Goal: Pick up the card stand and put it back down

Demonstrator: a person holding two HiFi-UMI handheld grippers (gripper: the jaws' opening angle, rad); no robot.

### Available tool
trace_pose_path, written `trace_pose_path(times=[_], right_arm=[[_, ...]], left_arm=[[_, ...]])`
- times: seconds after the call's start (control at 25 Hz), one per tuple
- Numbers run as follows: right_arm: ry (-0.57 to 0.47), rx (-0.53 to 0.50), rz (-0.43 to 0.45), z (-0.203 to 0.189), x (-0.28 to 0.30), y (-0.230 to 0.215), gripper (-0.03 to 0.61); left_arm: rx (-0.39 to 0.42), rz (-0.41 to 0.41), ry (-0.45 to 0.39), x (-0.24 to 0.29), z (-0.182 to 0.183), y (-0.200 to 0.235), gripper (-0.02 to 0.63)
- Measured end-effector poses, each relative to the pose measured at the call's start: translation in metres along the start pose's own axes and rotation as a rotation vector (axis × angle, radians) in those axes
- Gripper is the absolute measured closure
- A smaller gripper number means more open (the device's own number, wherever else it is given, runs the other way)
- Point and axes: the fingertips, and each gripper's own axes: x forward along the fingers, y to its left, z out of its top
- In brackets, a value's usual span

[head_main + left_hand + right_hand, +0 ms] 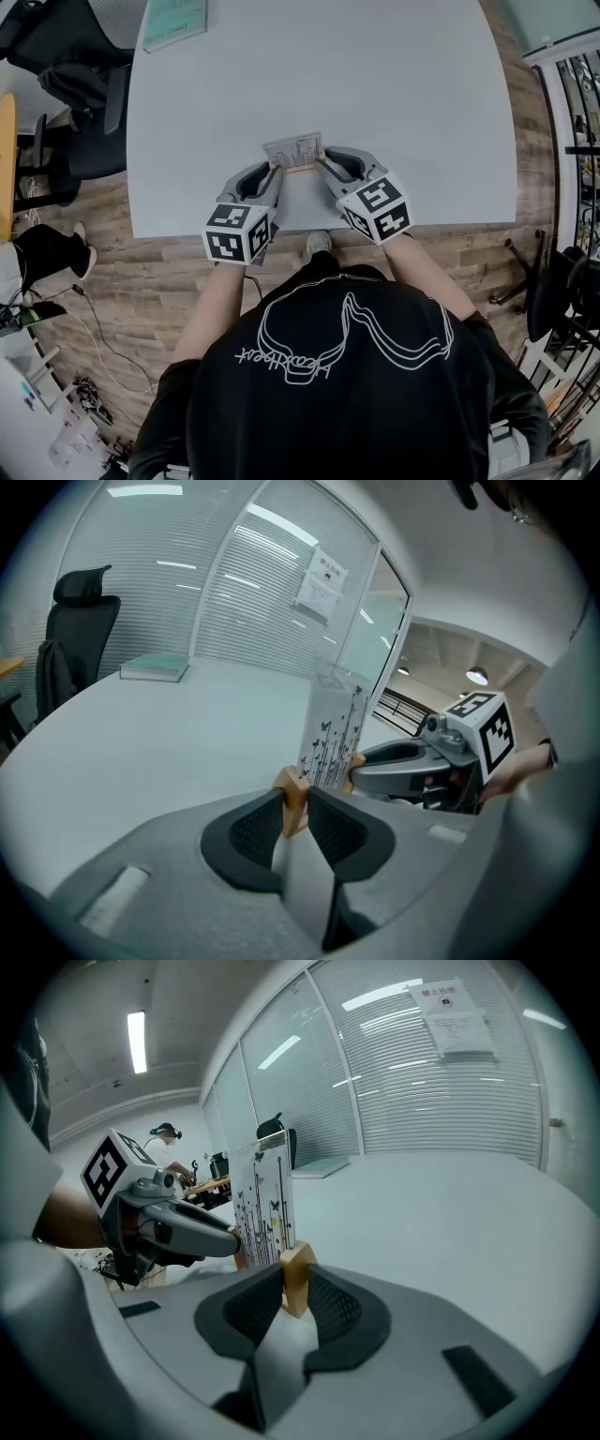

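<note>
The card stand [294, 153] is a light wooden bar that holds an upright clear card printed with stems and butterflies. It sits over the white table [412, 112], close to the table's front edge. My left gripper [277, 172] is shut on the bar's left end, and my right gripper [319, 168] is shut on its right end. In the left gripper view the wooden end [292, 796] is pinched between the black pads, with the card [333, 735] rising behind it. The right gripper view shows the other wooden end [296, 1277] clamped the same way. Whether the stand touches the table I cannot tell.
A teal book [174, 21] lies at the table's far left corner. A black office chair [86, 103] stands to the left of the table. Beyond the table is a glass wall with blinds and a posted notice [322, 581]. My legs are at the table's front edge.
</note>
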Motion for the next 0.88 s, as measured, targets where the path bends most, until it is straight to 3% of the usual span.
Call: trace_pose_path(times=[0.52, 0.88], right_arm=[[-0.029, 0.02, -0.046, 0.002, -0.022, -0.006, 0.495], [-0.085, 0.021, -0.032, 0.009, -0.059, 0.003, 0.495]], left_arm=[[0.017, -0.012, 0.009, -0.002, 0.007, -0.022, 0.528], [0.047, 0.001, -0.013, -0.025, 0.018, -0.054, 0.528]])
